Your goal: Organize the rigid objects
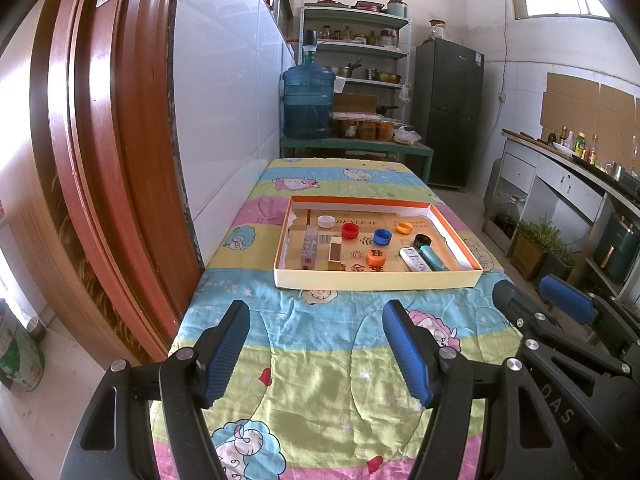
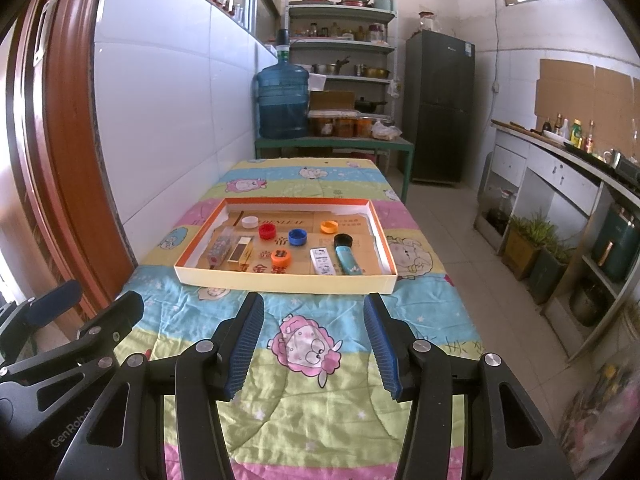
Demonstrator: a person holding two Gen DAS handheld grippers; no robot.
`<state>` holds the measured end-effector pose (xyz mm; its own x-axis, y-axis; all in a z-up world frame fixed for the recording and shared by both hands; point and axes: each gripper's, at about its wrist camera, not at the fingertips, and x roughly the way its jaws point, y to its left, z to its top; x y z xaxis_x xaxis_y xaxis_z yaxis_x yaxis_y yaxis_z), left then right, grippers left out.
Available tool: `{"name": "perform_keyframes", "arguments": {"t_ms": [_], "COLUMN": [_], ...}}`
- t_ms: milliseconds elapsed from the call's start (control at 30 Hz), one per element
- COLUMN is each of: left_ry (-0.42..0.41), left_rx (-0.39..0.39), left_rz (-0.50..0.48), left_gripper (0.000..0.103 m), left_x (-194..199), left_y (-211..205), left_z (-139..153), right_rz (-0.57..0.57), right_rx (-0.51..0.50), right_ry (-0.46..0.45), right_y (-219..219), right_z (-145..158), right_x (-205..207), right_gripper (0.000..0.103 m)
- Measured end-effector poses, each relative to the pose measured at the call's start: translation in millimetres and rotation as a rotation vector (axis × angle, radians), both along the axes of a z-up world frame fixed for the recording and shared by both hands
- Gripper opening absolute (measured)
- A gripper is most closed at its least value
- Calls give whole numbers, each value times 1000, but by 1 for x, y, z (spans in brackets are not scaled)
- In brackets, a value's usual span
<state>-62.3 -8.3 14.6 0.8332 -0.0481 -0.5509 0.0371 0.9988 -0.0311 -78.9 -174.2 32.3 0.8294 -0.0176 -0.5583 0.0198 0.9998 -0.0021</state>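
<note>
A shallow cardboard tray [image 1: 376, 280] [image 2: 280, 280] lies on the quilt-covered table. In it are white [image 1: 326, 221], red [image 1: 350, 231], blue [image 1: 382, 237] and orange [image 1: 404, 227] caps, an orange lid [image 1: 376, 257], a black lid [image 1: 422, 240], two small boxes [image 1: 310, 249] [image 1: 334, 254], a white remote [image 1: 416, 259] and a teal brush [image 1: 434, 258]. My left gripper [image 1: 316, 316] is open and empty, near the table's front, short of the tray. My right gripper [image 2: 314, 308] is open and empty, also short of the tray.
A wooden door [image 1: 100, 160] and a tiled wall [image 1: 224, 120] run along the left. Behind the table stand a water jug [image 1: 308, 100], shelves [image 1: 356, 52] and a fridge [image 1: 448, 112]. A counter [image 1: 560, 184] lines the right, with floor between.
</note>
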Motion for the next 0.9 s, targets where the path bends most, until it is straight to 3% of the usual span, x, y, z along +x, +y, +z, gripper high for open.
{"name": "perform_keyframes", "arguments": {"t_ms": [900], "left_ry": [-1], "left_rx": [-1], "left_rz": [-2], "left_gripper": [69], "left_x": [-1], "left_y": [2], "left_z": [-2], "right_rz": [2], "right_rx": [-3], "right_ry": [-1], "right_y": [2], "right_z": [-1], "right_x": [0], "right_gripper": [54]}}
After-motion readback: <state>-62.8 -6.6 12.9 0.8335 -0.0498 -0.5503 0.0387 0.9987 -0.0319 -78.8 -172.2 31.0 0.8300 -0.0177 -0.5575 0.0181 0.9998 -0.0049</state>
